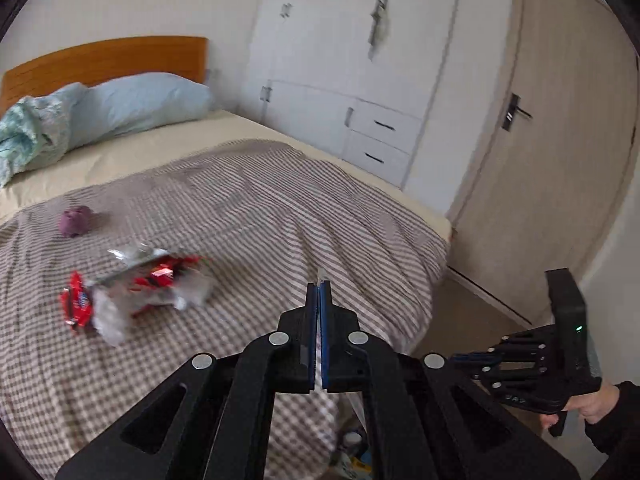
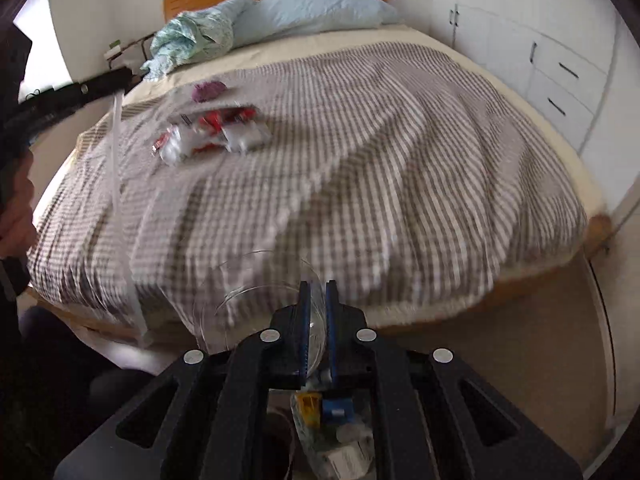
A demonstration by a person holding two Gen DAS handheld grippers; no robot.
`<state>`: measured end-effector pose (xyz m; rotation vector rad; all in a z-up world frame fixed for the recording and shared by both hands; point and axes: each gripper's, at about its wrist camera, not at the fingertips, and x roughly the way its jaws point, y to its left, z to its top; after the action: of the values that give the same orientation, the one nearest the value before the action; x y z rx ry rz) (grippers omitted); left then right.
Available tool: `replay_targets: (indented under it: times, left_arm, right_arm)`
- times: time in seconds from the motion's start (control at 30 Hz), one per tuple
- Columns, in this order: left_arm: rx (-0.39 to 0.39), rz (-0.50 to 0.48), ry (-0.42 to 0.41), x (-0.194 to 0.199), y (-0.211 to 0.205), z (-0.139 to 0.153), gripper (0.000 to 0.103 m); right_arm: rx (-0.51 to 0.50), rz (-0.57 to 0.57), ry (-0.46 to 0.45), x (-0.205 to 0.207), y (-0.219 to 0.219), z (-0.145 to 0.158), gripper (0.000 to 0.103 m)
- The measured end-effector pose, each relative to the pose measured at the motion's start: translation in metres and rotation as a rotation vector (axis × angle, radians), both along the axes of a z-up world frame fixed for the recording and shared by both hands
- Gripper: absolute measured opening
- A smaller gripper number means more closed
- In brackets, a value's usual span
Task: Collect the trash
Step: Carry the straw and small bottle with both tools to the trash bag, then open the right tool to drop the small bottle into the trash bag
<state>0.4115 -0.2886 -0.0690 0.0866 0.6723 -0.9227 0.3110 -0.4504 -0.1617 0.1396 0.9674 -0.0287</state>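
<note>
Both grippers pinch the clear bag (image 2: pixel 256 280); red wrappers (image 1: pixel 136 288) lie up-left of the left gripper (image 1: pixel 319 288), nearer it than the right gripper (image 2: pixel 314 292), long axis crosswise

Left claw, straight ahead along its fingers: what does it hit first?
Probably the checked blanket on the bed. The left claw points down at bare cloth, right of the red wrappers. Depth is unclear in the blur.
</note>
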Motion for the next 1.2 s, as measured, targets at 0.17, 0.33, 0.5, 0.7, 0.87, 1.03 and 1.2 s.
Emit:
replay_targets:
  times: [0.17, 0.33, 0.5, 0.7, 0.87, 1.03, 1.2]
  left_arm:
    - [0.135, -0.132, 0.049, -0.045, -0.072, -0.049, 0.0]
    - [0.242, -0.17, 0.074, -0.059, -0.112, -0.085, 0.0]
    - [0.312, -0.19, 0.069, -0.064, -0.137, -0.107, 0.0]
    - [0.367, -0.209, 0.091, -0.066, -0.161, -0.136, 0.0]
    - [0.378, -0.262, 0.114, -0.073, -0.18, -0.17, 0.0]
    - [0.433, -0.357, 0.057, -0.091, -0.207, -0.222, 0.0]
    - [0.439, -0.384, -0.036, -0.102, -0.227, -0.236, 0.0]
  right_arm:
    - [0.069, -0.112, 0.119, -0.055, -0.028, -0.105, 0.008]
    - [0.186, -0.283, 0.235, -0.078, -0.045, -0.211, 0.008]
    - [0.073, -0.315, 0.356, -0.083, -0.027, -0.275, 0.008]
    - [-0.009, -0.26, 0.485, -0.083, -0.002, -0.324, 0.011]
    - [-0.015, -0.249, 0.52, -0.102, 0.002, -0.334, 0.065]
    - [0.123, -0.324, 0.453, -0.119, -0.024, -0.312, 0.065]
    - [0.184, -0.409, 0.362, -0.138, -0.052, -0.267, 0.066]
